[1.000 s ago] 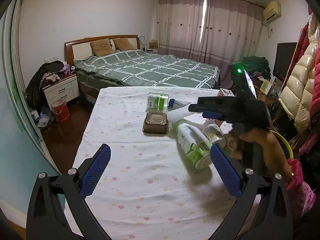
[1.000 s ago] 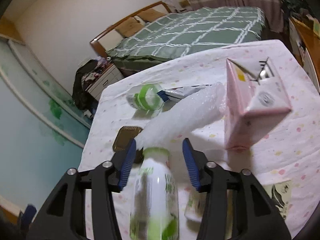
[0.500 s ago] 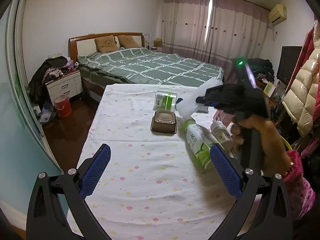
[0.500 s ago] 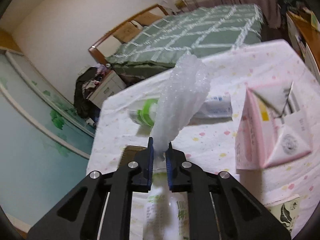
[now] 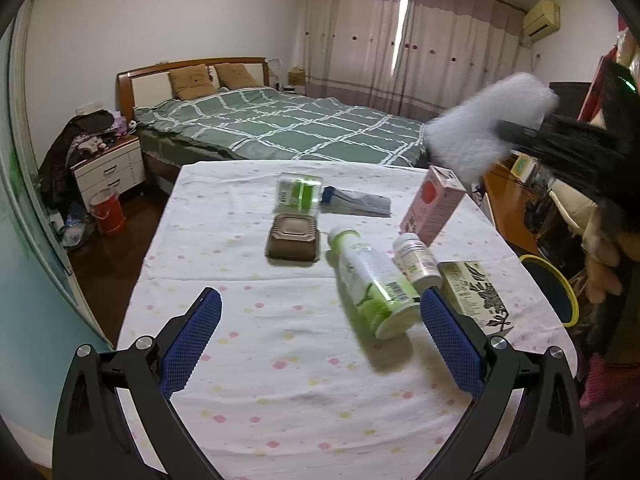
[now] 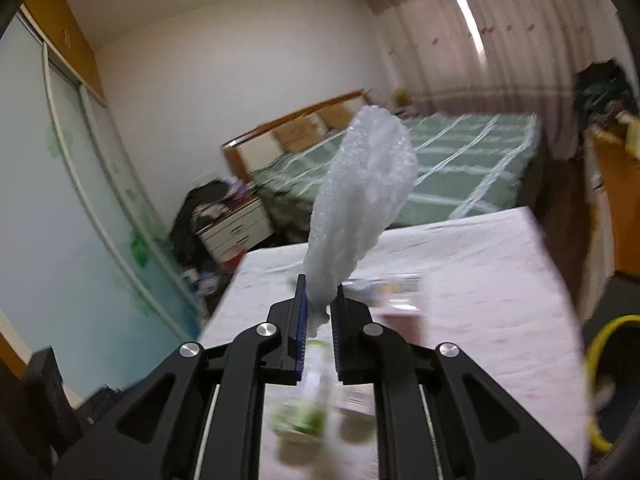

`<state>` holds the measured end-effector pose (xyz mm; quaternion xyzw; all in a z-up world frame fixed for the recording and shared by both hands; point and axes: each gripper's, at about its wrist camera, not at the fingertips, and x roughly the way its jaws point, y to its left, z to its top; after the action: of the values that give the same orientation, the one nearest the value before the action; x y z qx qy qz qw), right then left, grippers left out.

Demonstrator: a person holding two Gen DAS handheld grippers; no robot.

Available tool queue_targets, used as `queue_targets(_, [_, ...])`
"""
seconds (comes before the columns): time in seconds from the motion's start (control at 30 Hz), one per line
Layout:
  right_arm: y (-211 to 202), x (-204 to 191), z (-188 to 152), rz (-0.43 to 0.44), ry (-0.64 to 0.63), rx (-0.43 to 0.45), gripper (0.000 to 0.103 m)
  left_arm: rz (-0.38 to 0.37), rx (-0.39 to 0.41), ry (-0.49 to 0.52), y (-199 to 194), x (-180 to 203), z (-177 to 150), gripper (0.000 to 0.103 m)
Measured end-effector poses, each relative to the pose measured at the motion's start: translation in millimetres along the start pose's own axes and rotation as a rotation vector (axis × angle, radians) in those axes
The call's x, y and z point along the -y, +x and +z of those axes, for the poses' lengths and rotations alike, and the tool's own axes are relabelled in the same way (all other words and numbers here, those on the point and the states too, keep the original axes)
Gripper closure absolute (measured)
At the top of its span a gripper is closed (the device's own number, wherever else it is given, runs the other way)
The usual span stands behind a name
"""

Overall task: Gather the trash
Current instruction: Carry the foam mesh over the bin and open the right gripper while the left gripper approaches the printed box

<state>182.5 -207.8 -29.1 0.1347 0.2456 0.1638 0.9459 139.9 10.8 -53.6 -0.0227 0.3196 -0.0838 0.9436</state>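
Observation:
My right gripper [image 6: 319, 300] is shut on a white piece of bubble wrap [image 6: 360, 200] and holds it up in the air above the table; the wrap also shows in the left wrist view [image 5: 486, 136], high at the right. My left gripper [image 5: 320, 340] is open and empty, low over the near part of the table [image 5: 280, 380]. On the table lie a green-and-white bottle [image 5: 370, 280], a small white bottle [image 5: 416, 258], a pink carton [image 5: 432, 210], a brown container [image 5: 294, 236], a clear green-labelled jar [image 5: 300, 194], a flat wrapper [image 5: 356, 202] and a printed box [image 5: 474, 294].
A bin with a yellow rim [image 5: 554, 292] stands off the table's right edge; it also shows in the right wrist view [image 6: 608, 380]. A green bed [image 5: 280, 128] is behind the table. A nightstand [image 5: 110, 170] and a red bucket [image 5: 106, 214] stand at the left.
My right gripper closed on the bubble wrap and has lifted it up and to the right, away from the table. My left gripper has stayed open and low.

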Motion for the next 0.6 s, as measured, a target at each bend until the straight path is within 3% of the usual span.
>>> queue_targets(0.17, [-56,73,-15,-0.229,0.039,0.040,0.092,-0.007,-0.016,0.001,6,13,-1,0.005])
queue_targets(0.33, [-91,150,-38,-0.438,0.104,0.006,0.092,-0.015,-0.035,-0.007,10,25,-2,0.005])
queue_targets(0.6, [-103,250,-90,-0.623,0.216,-0.105,0.092,-0.027,-0.055,0.040,18,62,-6,0.005])
